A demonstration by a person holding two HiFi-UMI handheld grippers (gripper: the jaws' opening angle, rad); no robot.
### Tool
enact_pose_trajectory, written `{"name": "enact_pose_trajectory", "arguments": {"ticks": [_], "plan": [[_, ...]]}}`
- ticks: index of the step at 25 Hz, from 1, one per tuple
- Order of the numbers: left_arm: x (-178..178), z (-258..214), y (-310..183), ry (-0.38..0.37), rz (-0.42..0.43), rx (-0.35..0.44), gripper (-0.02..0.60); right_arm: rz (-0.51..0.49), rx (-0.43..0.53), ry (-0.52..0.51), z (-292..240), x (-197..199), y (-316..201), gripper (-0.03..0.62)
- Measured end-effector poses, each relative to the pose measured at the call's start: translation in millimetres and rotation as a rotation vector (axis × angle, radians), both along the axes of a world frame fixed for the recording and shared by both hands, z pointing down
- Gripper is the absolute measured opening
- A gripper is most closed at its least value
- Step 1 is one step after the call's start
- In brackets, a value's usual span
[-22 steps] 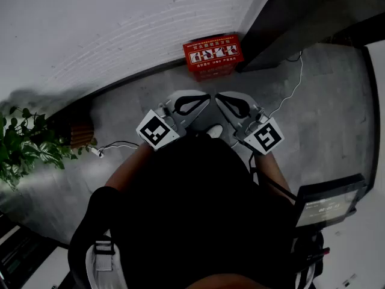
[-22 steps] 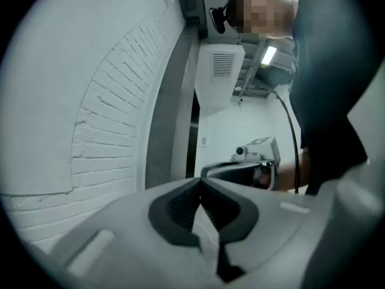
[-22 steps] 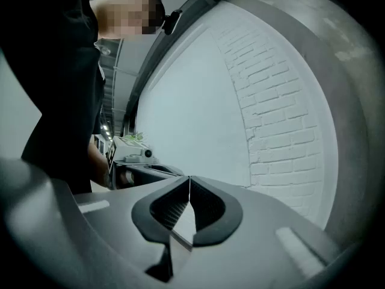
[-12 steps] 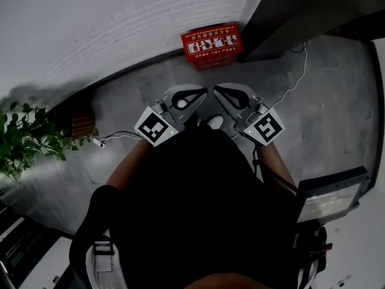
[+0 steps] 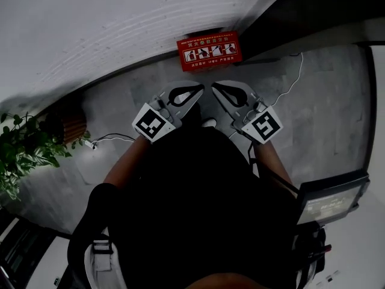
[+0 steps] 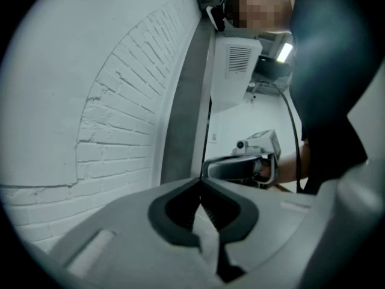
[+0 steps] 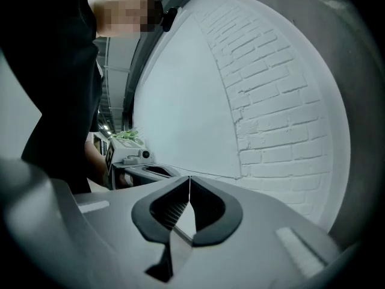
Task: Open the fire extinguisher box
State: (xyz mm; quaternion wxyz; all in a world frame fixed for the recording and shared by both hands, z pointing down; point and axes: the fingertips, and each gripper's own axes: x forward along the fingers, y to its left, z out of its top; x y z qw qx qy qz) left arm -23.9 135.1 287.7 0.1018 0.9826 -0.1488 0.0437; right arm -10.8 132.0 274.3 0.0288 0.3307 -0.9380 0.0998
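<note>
Box: the fire extinguisher box [image 5: 209, 52] is a red rectangle with flat sides and a white strip of little pictures. It sits at the far edge of the floor [image 5: 325, 101], against the wall [image 5: 90, 23].
Wall: white painted bricks, bumpy with thin lines.
Floor: grey, smooth and stone-like.
Left gripper [image 5: 198, 90]: smooth grey shell with black ridged pads. Its jaws are pressed together on nothing, apart from the box.
Right gripper [image 5: 215, 87]: same shape, its jaws also closed tight and empty.
Plant [image 5: 24, 149]: green and leafy, by the floor's left edge.
</note>
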Motion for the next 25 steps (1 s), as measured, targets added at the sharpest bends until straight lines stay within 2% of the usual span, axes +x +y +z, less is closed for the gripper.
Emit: {"name": "enact_pose_trajectory", "arguments": {"ticks": [6,8,11,13,19,22,25], "plan": [[1.8,22.9,-73.9,0.024,0.01,-0.027,0.003,0.043,-0.098,0.02,19.5,21.0,-80.2,0.011],[4.1,29.6,-92.7,0.018,0.011,-0.048,0.003,0.052,-0.13,0.037,31.2,33.5,-104.4,0.011],[10.2,44.3,-114.3,-0.007,0.009,-0.035,0.003,0.061,-0.175,0.054,59.6,54.3,-136.6,0.011],[15.8,59.1,-124.5,-0.035,-0.011,-0.033,0.003,0.058,-0.223,0.058,89.4,67.1,-150.4,0.011],[39.5,122.8,-145.1,-0.128,-0.123,-0.093,0.003,0.062,-0.427,0.0,200.8,96.3,-168.2,0.011],[47.4,162.0,-145.4,-0.159,-0.168,-0.16,0.003,0.074,-0.476,0.033,255.2,99.8,-164.5,0.011],[56.5,208.6,-137.1,-0.21,-0.178,-0.212,0.003,0.105,-0.555,0.037,312.6,99.4,-154.5,0.011]]}}
